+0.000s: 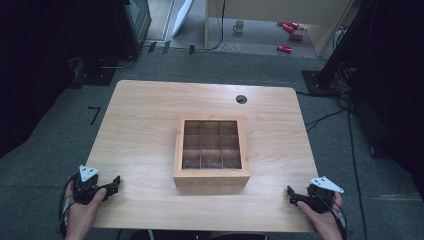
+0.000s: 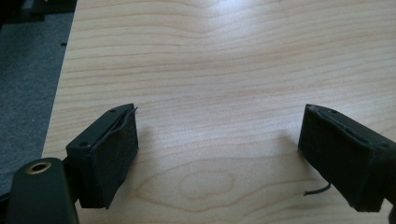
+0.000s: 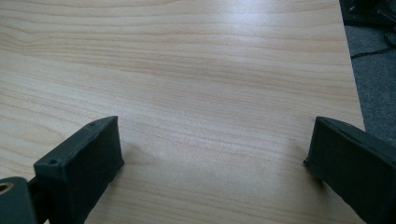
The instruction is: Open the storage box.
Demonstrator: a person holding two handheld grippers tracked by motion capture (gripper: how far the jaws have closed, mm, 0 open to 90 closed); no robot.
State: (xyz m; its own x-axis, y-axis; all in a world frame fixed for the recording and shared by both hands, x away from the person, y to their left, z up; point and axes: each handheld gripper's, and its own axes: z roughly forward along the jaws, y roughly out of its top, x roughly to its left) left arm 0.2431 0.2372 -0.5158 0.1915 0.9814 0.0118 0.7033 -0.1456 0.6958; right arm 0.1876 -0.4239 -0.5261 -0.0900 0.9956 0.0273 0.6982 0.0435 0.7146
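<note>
A wooden box (image 1: pixel 211 177) with a glass lid and a grid of small compartments sits at the middle of the light wooden table (image 1: pixel 145 110). My left gripper (image 1: pixel 112 184) rests near the table's front left corner, held by a hand, well left of the box. In the left gripper view its jaws stand wide apart over bare wood, so the left gripper (image 2: pixel 219 140) is open and holds nothing. My right gripper (image 1: pixel 295 196) lies near the front right corner, also apart from the box. Its jaws are spread wide too, and the right gripper (image 3: pixel 215 149) is open over bare wood.
A round cable hole (image 1: pixel 241 99) is set in the table near its far edge. Grey carpet surrounds the table, with cables at the right (image 1: pixel 325 117), dark equipment at the far left, and a mug (image 1: pixel 239 26) and red cans (image 1: pixel 285 48) on the floor beyond.
</note>
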